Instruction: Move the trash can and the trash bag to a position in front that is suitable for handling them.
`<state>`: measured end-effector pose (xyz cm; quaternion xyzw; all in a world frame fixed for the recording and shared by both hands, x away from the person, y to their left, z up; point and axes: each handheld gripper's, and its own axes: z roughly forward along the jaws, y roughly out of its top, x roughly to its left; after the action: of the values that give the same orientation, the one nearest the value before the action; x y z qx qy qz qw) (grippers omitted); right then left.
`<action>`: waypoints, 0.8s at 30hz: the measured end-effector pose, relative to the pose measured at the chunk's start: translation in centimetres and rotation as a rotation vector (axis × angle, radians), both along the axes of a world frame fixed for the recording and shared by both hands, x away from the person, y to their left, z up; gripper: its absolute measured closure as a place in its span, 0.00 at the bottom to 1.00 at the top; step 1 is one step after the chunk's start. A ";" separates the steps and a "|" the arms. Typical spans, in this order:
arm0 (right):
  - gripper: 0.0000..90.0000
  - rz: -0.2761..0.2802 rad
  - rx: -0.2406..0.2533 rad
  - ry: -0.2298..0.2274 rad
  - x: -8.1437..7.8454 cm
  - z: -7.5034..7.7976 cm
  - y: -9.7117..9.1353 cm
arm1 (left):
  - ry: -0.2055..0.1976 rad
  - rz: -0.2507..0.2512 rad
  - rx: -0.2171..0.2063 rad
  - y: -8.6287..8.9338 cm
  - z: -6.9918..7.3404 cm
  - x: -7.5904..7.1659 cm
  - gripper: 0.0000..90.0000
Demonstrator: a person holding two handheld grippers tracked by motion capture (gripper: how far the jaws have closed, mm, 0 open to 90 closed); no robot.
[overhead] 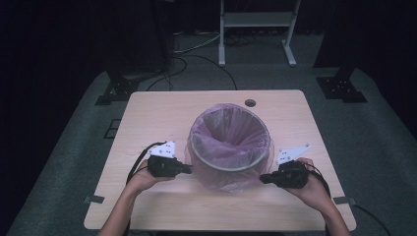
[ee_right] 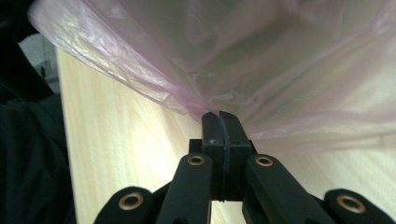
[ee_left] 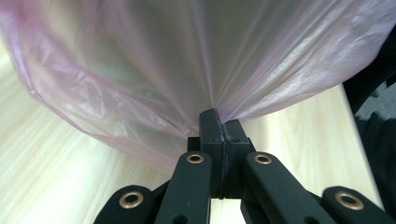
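Pink bag [overhead: 231, 147] on bin, pinched by left gripper [overhead: 189, 169], right gripper [overhead: 262, 179]

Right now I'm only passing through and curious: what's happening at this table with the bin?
A person is fitting a pink plastic bag over a small round waste bin on the wooden table. The left hand-held gripper and the right hand-held gripper are each shut on the bag's film, one at each side of the bin, low by the tabletop. The bag's edge drapes down outside the rim.

The pink bag [overhead: 231, 147] hides the bin's wall, and the picture's bottom edge cuts off both forearms.
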<state>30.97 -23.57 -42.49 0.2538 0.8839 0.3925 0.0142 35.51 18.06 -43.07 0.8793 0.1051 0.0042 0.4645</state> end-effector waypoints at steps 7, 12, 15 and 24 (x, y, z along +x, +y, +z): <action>1.00 -0.020 -0.016 0.041 0.2 -1.5 -0.5 | 0.023 0.048 0.042 0.6 -1.5 0.1 1.00; 1.00 -0.026 -0.025 0.057 0.3 -2.2 -0.8 | 0.031 0.080 0.042 1.1 -1.9 0.2 1.00; 0.80 -0.012 0.024 0.069 0.0 -1.9 -1.1 | 0.052 0.080 0.006 1.6 -1.5 0.0 0.84; 0.54 -0.049 0.131 -0.022 -0.7 1.0 -3.2 | 0.020 0.120 -0.058 3.1 0.9 -0.4 0.51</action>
<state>30.25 -26.73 -41.47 0.2712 0.8498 0.4516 0.0168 35.11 21.13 -42.17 0.8577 0.1622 0.0200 0.4875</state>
